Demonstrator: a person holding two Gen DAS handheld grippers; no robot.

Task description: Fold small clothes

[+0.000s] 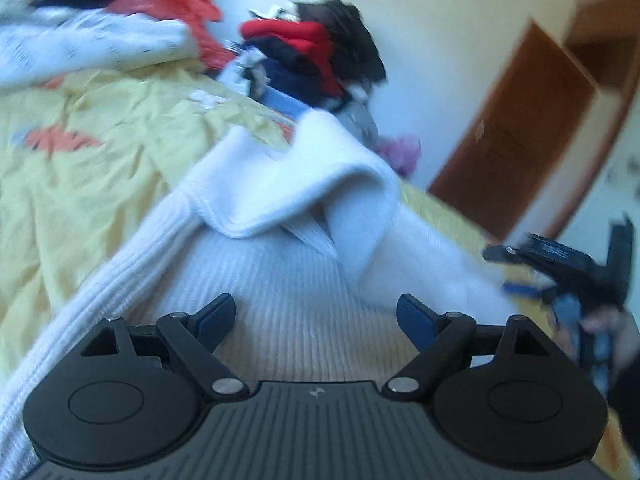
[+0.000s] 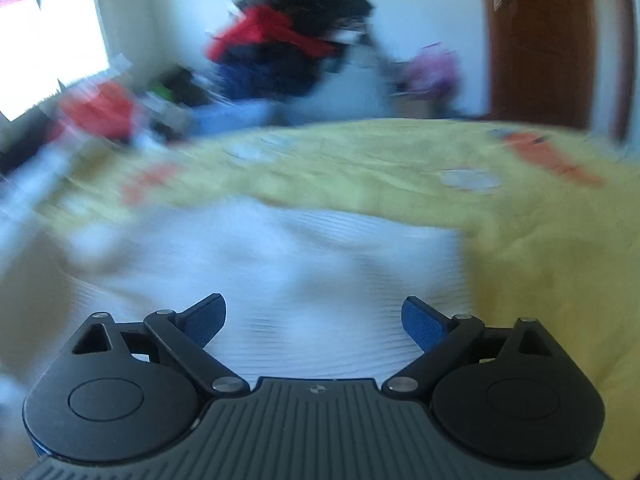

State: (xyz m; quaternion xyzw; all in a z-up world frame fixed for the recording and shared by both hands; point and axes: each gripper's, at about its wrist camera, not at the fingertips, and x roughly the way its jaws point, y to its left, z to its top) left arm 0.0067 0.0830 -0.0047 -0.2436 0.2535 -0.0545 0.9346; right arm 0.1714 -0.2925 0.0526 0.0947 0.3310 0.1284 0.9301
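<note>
Garment: a white ribbed knit sweater [image 1: 288, 264] lies on the bed's yellow sheet [image 1: 100, 168], with its collar [image 1: 288, 188] flopped open at the end away from the left camera.
Left tool [image 1: 316, 316]: jaws spread wide, nothing between the blue pads — it hangs just over the ribbed body of the sweater.
Right tool [image 2: 314, 318]: also wide open and empty, low over the sweater [image 2: 280, 272] near the edge where white knit meets yellow sheet [image 2: 540, 260]; that view is heavily blurred, so contact cannot be told.
Key relation: the sweater's long axis runs ahead of the left tool, hem end near and collar end far; the right tool [image 1: 568, 276] shows in the left view, off to the sweater's right side.
Nearer hand: left for the body panel, right for the right-hand edge — a judgement only.
Background: a pile of dark, red and navy clothes [image 1: 316, 48] beyond the collar, and a wooden door [image 1: 516, 148].
</note>
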